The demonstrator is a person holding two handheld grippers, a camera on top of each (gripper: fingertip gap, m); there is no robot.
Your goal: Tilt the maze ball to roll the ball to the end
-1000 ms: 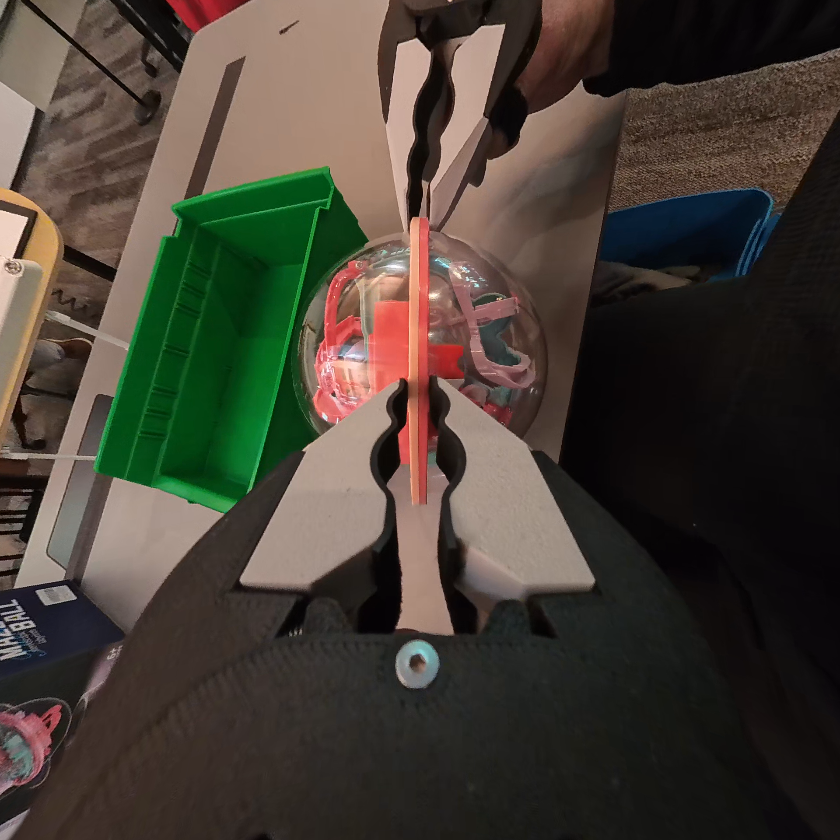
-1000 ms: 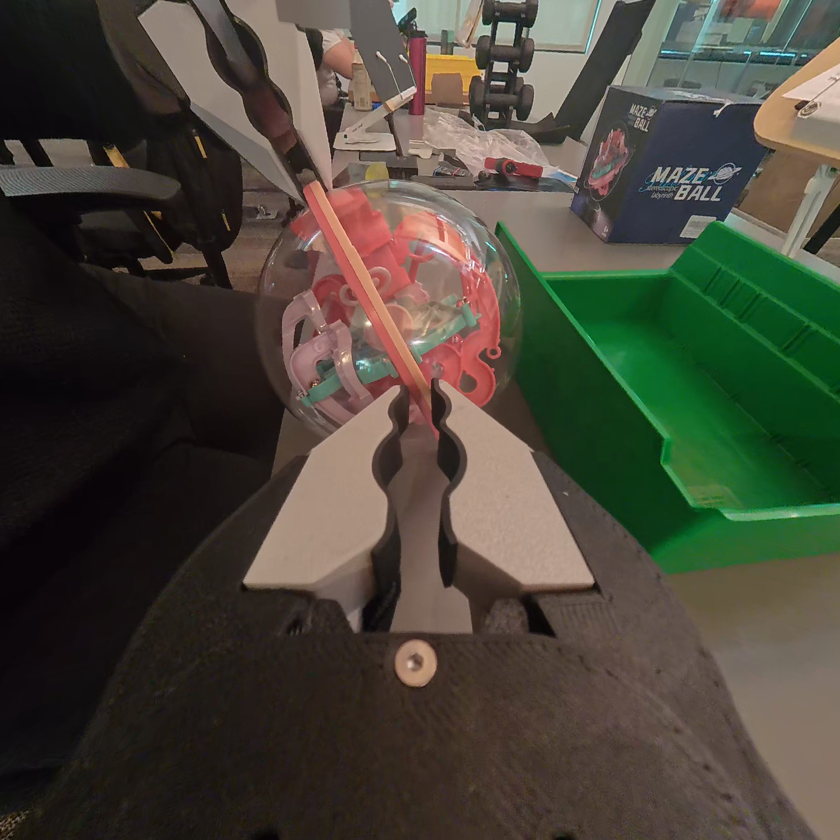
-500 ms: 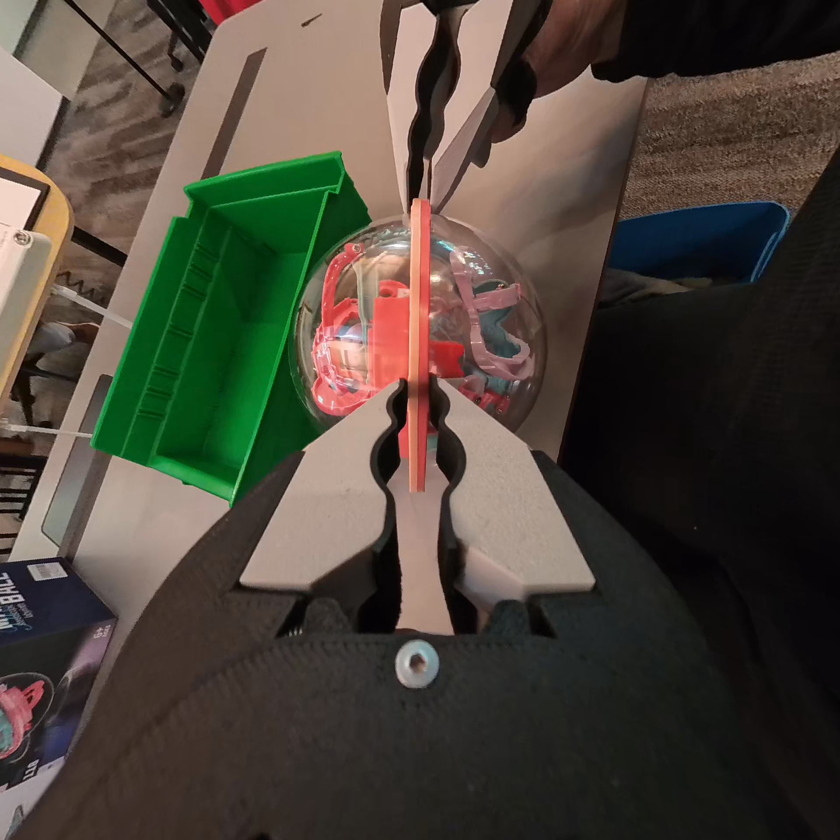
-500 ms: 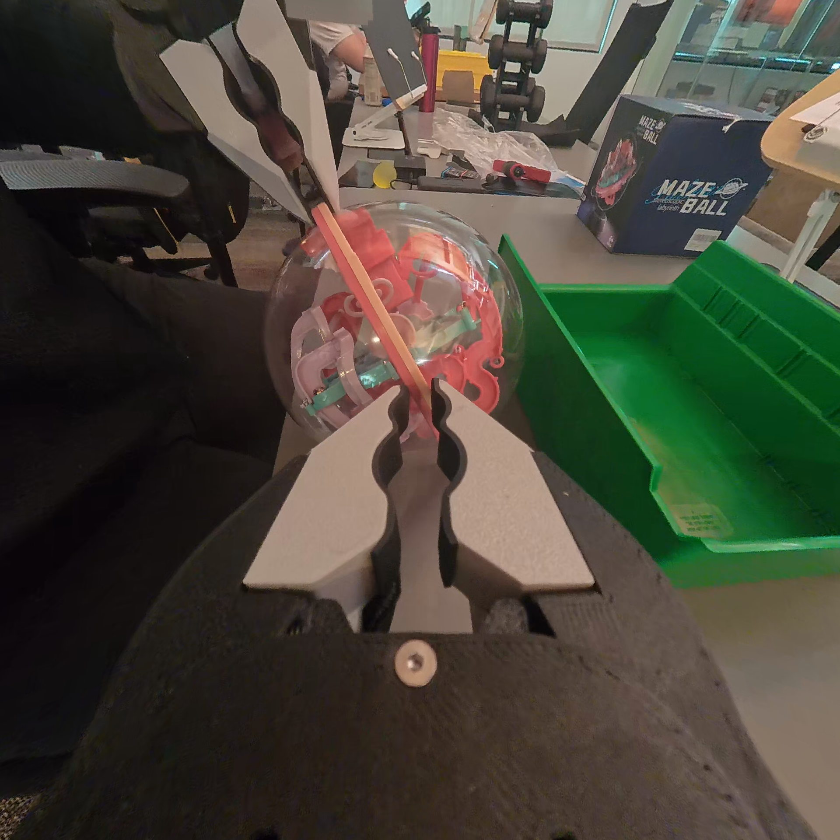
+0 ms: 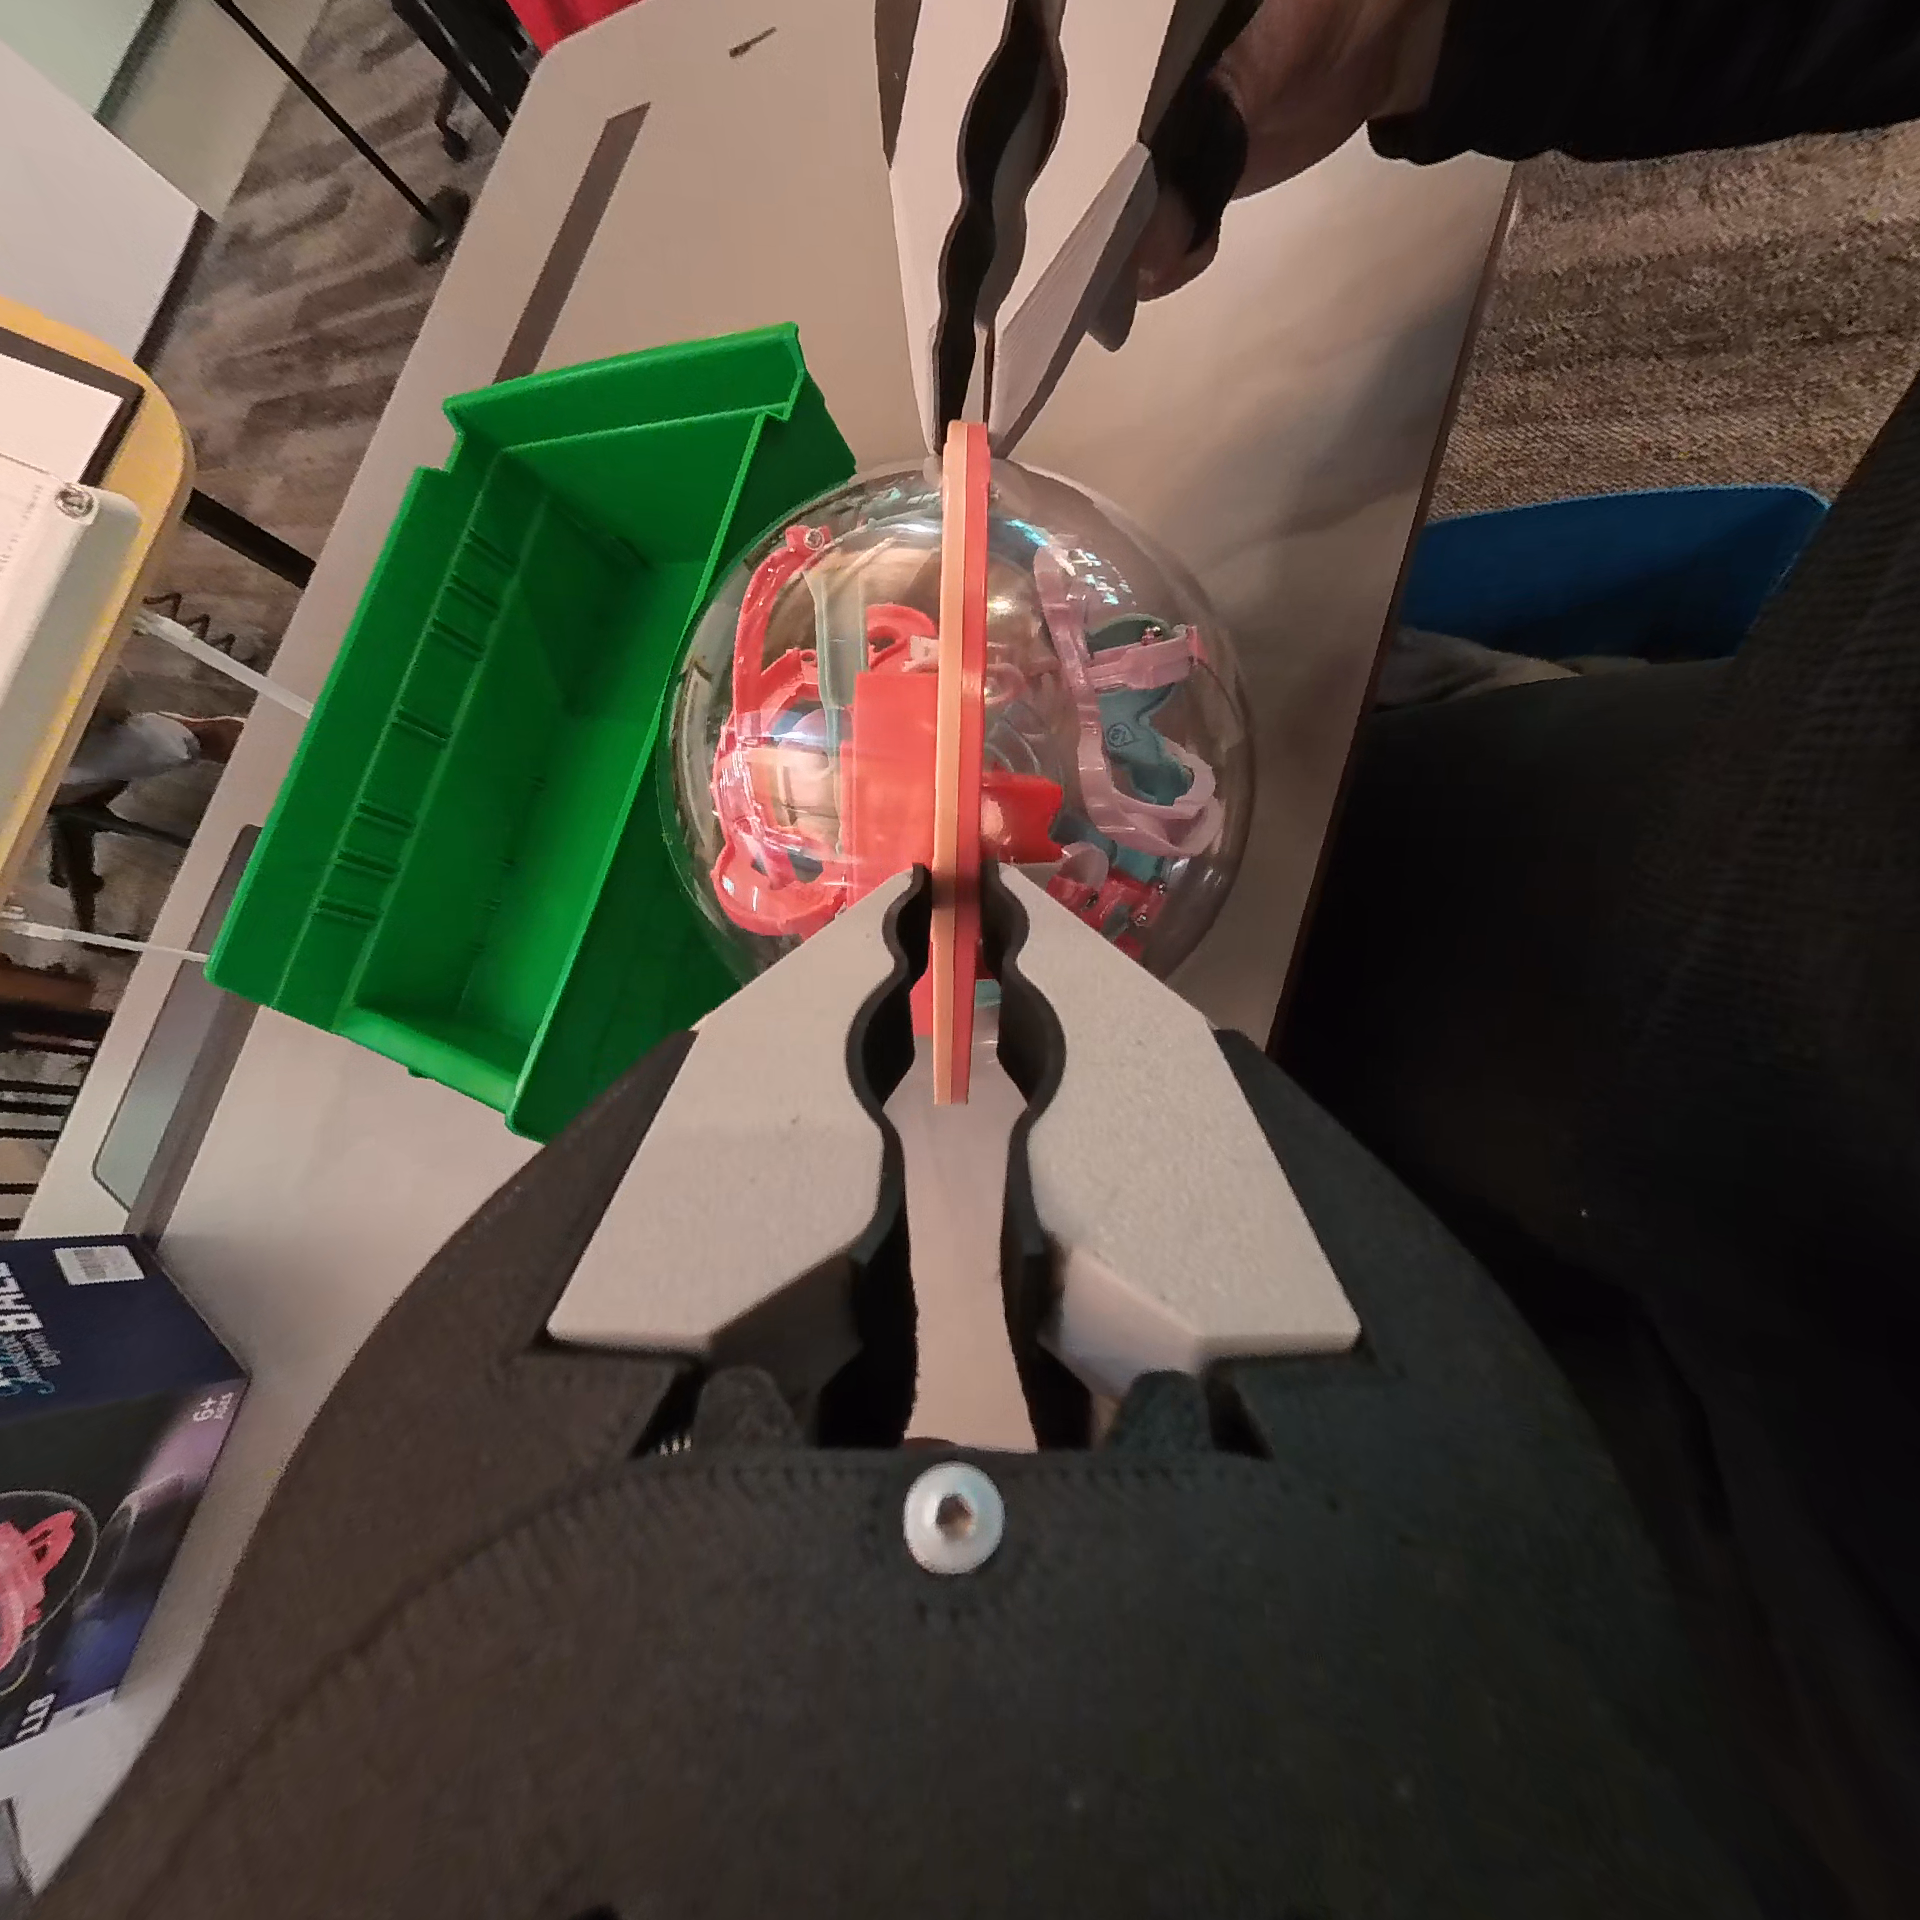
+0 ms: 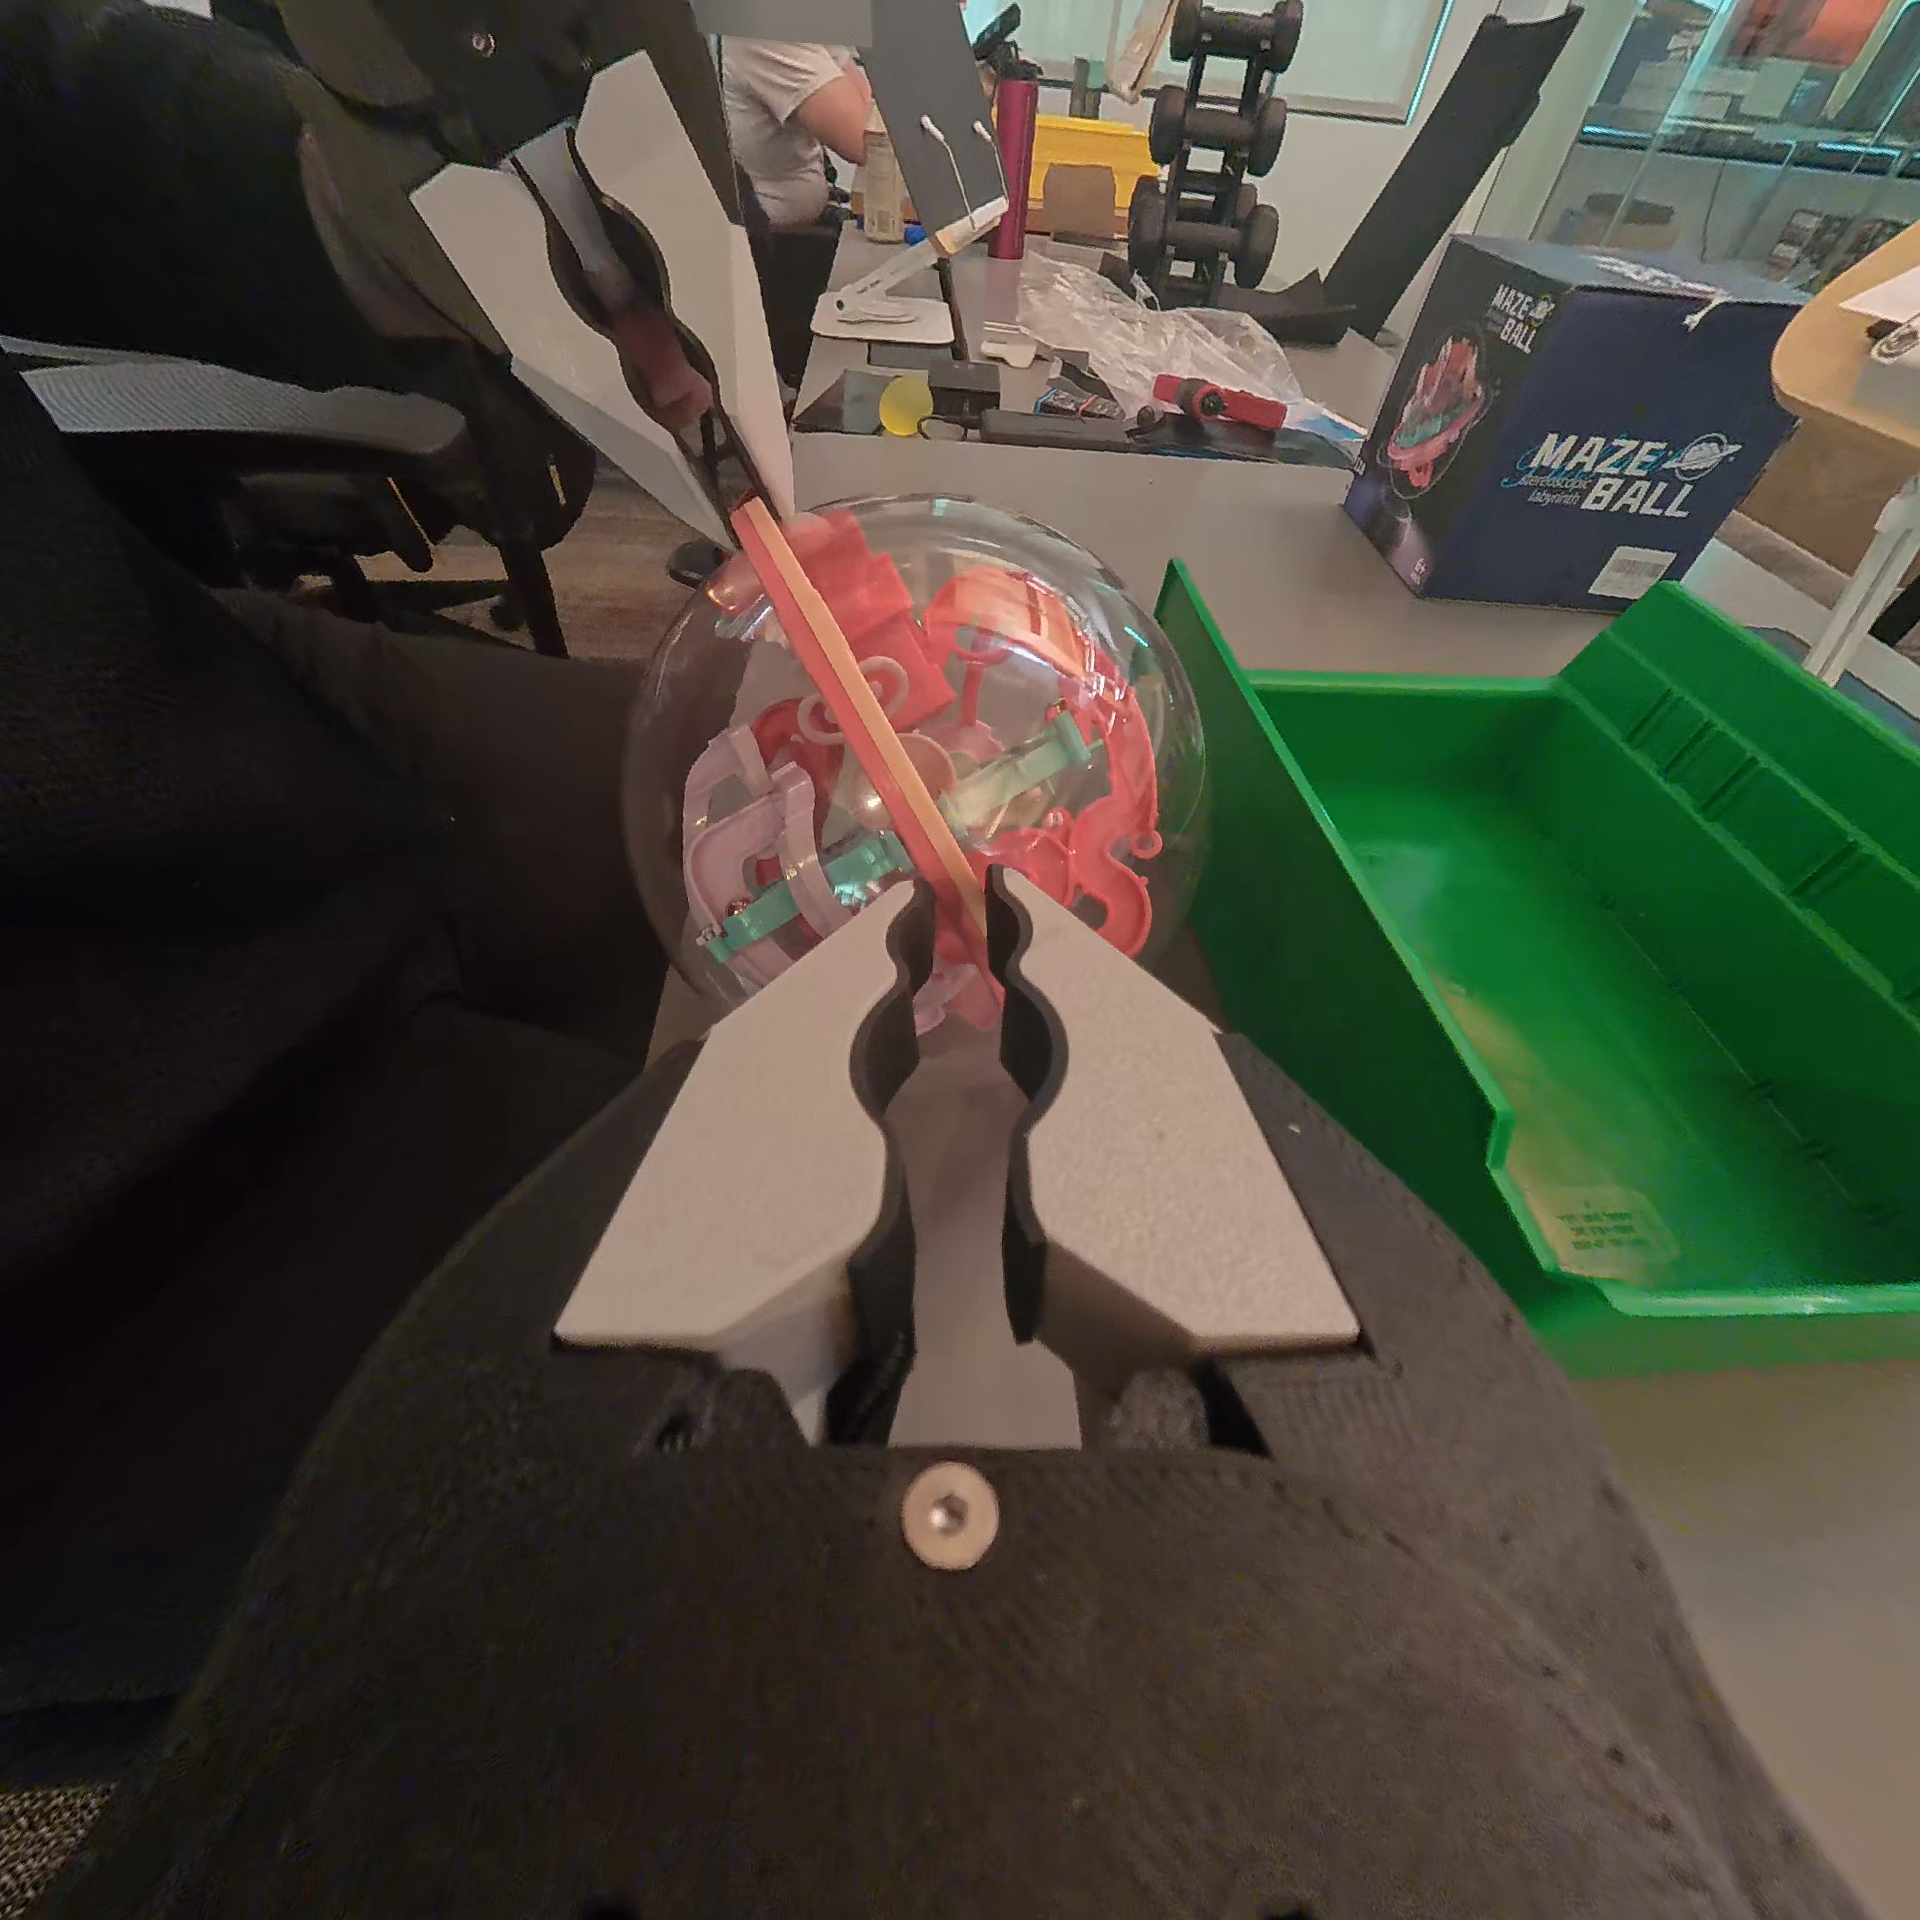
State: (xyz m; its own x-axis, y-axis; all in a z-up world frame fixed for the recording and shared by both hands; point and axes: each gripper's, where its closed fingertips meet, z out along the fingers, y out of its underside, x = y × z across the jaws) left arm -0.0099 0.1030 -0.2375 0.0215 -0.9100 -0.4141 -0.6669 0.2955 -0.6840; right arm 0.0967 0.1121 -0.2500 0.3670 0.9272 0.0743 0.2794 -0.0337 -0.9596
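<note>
The maze ball is a clear sphere with red, pink and teal tracks inside and a flat orange-red rim around its middle. It is held above the grey table's edge. My left gripper is shut on the near part of the rim. My right gripper is shut on the far part. In the right wrist view the ball is tilted and its rim runs diagonally. My right gripper pinches the lower end and my left gripper the upper end. I cannot pick out the small ball inside.
An open green bin lies on the table just left of the ball; in the right wrist view the bin is at the right. The dark blue toy box stands behind it. A person's dark-clothed legs and a blue bin are off the table's edge. The gap from one gripper's tips to the other's is roughly 12 centimetres.
Both grippers keep their hold on the rim. The ball has been turned and shifted slightly; in the right wrist view it sits a little higher and the left gripper has moved right.
</note>
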